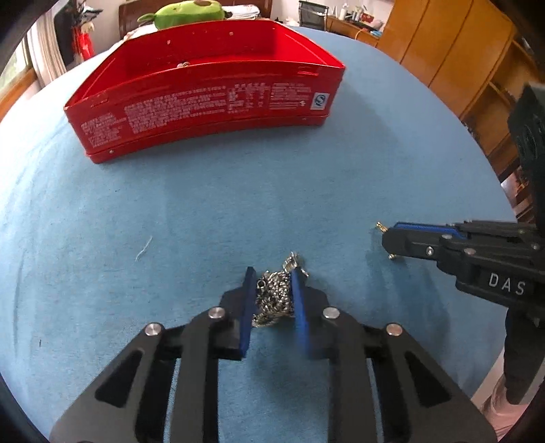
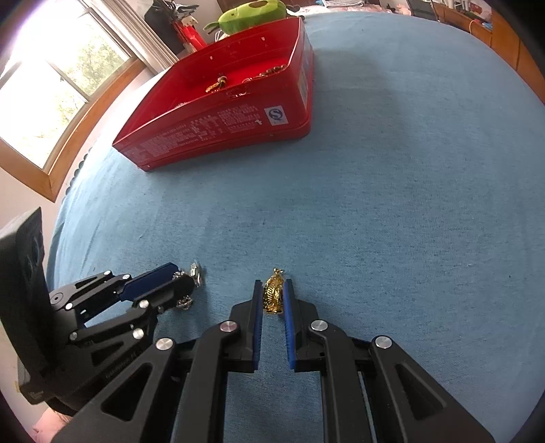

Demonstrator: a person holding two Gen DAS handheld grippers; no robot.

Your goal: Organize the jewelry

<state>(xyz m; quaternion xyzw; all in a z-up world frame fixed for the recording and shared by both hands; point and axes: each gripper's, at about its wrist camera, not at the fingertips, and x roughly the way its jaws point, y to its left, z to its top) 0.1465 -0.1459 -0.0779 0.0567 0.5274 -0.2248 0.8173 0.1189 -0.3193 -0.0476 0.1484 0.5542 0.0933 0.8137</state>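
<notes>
My left gripper (image 1: 272, 276) is shut on a bunched silver chain (image 1: 274, 298) low over the blue cloth; it also shows in the right wrist view (image 2: 185, 276). My right gripper (image 2: 273, 284) is shut on a bunched gold chain (image 2: 273, 294), whose ends stick out beside that gripper in the left wrist view (image 1: 386, 238). The open red tin box (image 1: 204, 98) stands farther back on the cloth. In the right wrist view the box (image 2: 238, 112) holds several gold and dark jewelry pieces (image 2: 218, 83).
A blue cloth (image 2: 391, 204) covers the round table. A green plush toy (image 2: 252, 12) lies behind the box. A window (image 2: 51, 95) is at the left. Wooden cabinets (image 1: 453, 61) stand at the right. A loose white thread (image 1: 143, 248) lies on the cloth.
</notes>
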